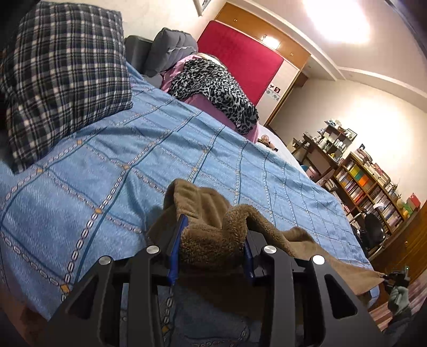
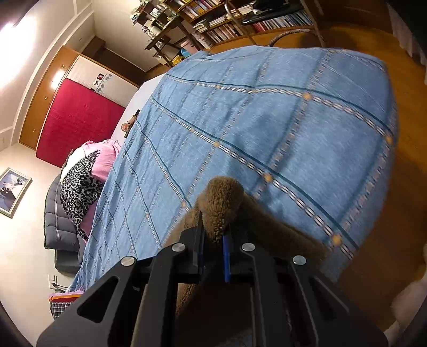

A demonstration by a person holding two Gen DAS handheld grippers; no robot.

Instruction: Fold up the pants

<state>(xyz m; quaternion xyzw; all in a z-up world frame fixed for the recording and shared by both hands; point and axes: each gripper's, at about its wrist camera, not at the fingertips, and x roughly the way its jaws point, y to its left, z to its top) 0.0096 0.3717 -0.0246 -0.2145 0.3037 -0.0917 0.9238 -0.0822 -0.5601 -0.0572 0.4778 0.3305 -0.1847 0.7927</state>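
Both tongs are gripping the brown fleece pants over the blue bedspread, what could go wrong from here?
1. The left tongs hold a thick bunched wad of the brown fleece pants, so layers may fold unevenly or slip out.
2. The right tongs pinch only a small tuft of cloth; a tug might free it.
3. The pants stretch toward the edge of the blue bedspread, so a dropped end could slide off the bed.

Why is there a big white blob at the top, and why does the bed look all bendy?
Left wrist view: the ceiling light glares white. Right wrist view: the fisheye lens curves the blue bedspread, and its far edge looks smeared by motion.
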